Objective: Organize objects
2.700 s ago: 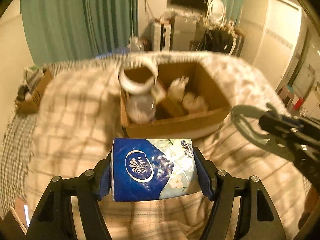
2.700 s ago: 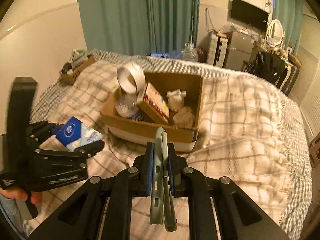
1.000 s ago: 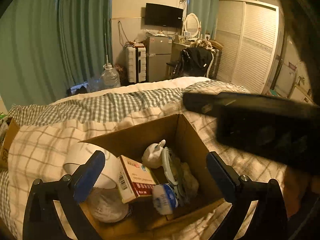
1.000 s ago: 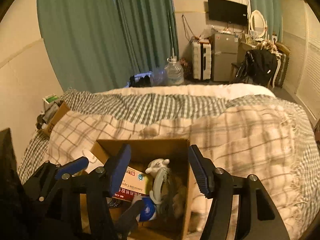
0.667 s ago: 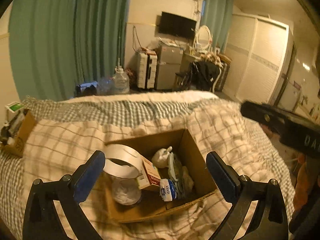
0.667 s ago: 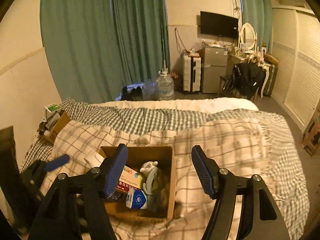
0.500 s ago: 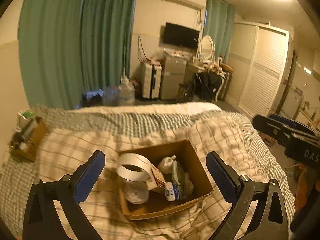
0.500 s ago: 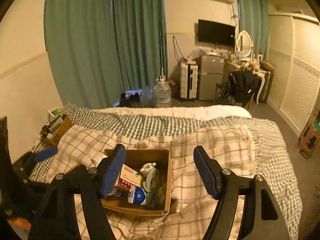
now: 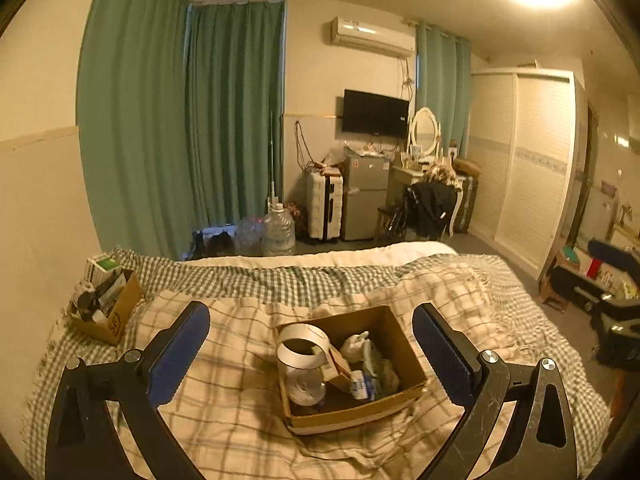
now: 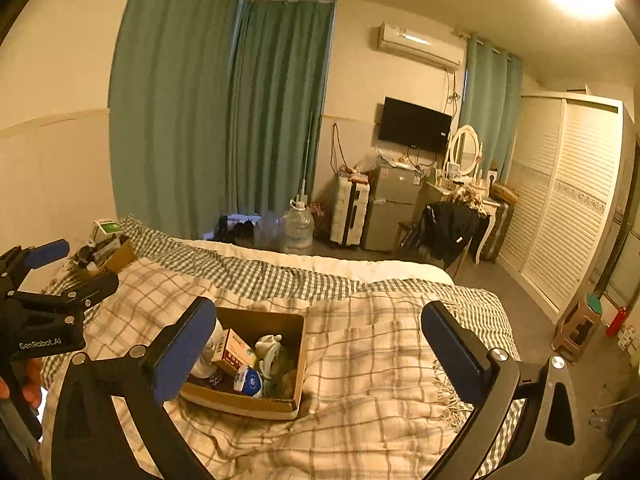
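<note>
A cardboard box [image 9: 404, 344] [image 10: 301, 344] stands on the plaid blanket of the bed. In it are a white tape roll [image 9: 303, 345], a clear jar [image 9: 306, 386], a small red and white carton [image 10: 233, 351], a blue tissue pack [image 9: 359, 385] [image 10: 249, 383], a white figurine [image 9: 354, 344] and a grey carabiner [image 10: 267, 356]. My left gripper [image 9: 311, 344] is open and empty, well back from the box and above it. My right gripper [image 10: 320, 340] is open and empty, also held back and high. The left gripper also shows in the right wrist view [image 10: 52, 276].
A smaller cardboard box [image 9: 106, 306] with odds and ends sits at the bed's far left corner. Beyond the bed are green curtains, a water jug [image 9: 278, 229], a suitcase, a small fridge, a chair with dark clothes and a white wardrobe at right.
Both grippers let go of the tissue pack and the carabiner, which now lie in the box. Both have since pulled back and up, so the box looks smaller.
</note>
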A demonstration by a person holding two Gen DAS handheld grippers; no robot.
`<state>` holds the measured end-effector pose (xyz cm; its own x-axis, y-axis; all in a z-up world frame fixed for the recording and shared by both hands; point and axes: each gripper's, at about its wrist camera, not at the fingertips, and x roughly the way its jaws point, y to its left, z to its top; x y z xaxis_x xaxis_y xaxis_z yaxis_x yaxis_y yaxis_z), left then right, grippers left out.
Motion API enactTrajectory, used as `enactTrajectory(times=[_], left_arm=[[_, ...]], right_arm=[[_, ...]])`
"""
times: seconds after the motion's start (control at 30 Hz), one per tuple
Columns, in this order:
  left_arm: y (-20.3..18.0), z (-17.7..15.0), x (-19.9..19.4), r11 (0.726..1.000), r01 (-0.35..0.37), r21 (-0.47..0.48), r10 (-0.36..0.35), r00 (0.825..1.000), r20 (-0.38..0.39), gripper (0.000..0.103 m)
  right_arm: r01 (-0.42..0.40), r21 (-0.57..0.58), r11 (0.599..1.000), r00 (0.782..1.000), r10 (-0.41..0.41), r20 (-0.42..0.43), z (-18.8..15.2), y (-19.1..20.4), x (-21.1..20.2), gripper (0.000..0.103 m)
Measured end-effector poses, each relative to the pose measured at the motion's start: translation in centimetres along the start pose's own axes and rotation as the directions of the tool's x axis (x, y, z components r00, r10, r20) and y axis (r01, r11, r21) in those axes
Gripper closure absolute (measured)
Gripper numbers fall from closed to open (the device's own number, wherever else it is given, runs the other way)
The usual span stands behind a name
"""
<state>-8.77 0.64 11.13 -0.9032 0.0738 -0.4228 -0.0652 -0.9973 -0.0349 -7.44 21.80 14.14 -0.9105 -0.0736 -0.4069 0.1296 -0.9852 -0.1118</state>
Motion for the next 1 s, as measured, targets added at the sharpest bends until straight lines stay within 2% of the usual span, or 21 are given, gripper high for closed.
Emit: enactTrajectory(times=[0.13, 0.3, 0.4, 0.47, 0.53, 0.6, 0.77, 1.0], left_arm=[[0.2, -2.2, -1.3, 0.999, 0.02, -0.026, -0.019, 0.999, 0.043, 0.0], [0.9, -5.2, -0.9, 0.997, -0.035, -0.064, 0.039, 0.997, 0.063, 0.0], [1.1, -6.9, 0.0, 0.994, -0.078, -0.081, 0.083, 0.994, 0.066, 0.0], [1.0, -8.2, 0.5, 0.994, -0.073, -0.078, 0.077, 0.996, 0.055, 0.0], [0.4, -9.8, 0.6, 0.995, -0.092, -0.046, 0.095, 0.993, 0.07, 0.0], [-0.2, -10.8, 0.8, 0.994, -0.107, -0.002, 0.107, 0.991, 0.077, 0.0], [-1.5, -11.8, 1.5, 0.996, -0.086, 0.036, 0.085, 0.996, 0.038, 0.0], [-0.8, -11.9, 1.5, 0.997, -0.08, -0.01, 0.08, 0.996, 0.03, 0.0]], right_arm=[[-0.005, 0.0, 1.0, 1.0, 0.005, 0.001, -2.2, 0.5, -0.3, 0.0], [0.03, -0.061, 0.998, 1.0, -0.03, 0.001, -5.7, 1.2, 1.5, 0.0], [0.025, -0.024, 0.999, 1.0, -0.025, 0.008, -8.2, 1.0, 3.2, 0.0], [0.035, 0.01, 0.999, 0.999, -0.035, 0.016, -9.9, 0.9, 3.9, 0.0], [0.047, 0.025, 0.999, 0.999, -0.047, -0.013, -11.8, 0.8, 5.1, 0.0], [0.06, 0.034, 0.998, 0.998, -0.06, -0.007, -12.9, 0.8, 5.7, 0.0], [0.063, 0.061, 0.996, 0.998, -0.061, -0.023, -13.6, 0.3, 6.7, 0.0], [0.068, 0.095, 0.993, 0.998, -0.067, -0.01, -13.5, -0.6, 5.9, 0.0]])
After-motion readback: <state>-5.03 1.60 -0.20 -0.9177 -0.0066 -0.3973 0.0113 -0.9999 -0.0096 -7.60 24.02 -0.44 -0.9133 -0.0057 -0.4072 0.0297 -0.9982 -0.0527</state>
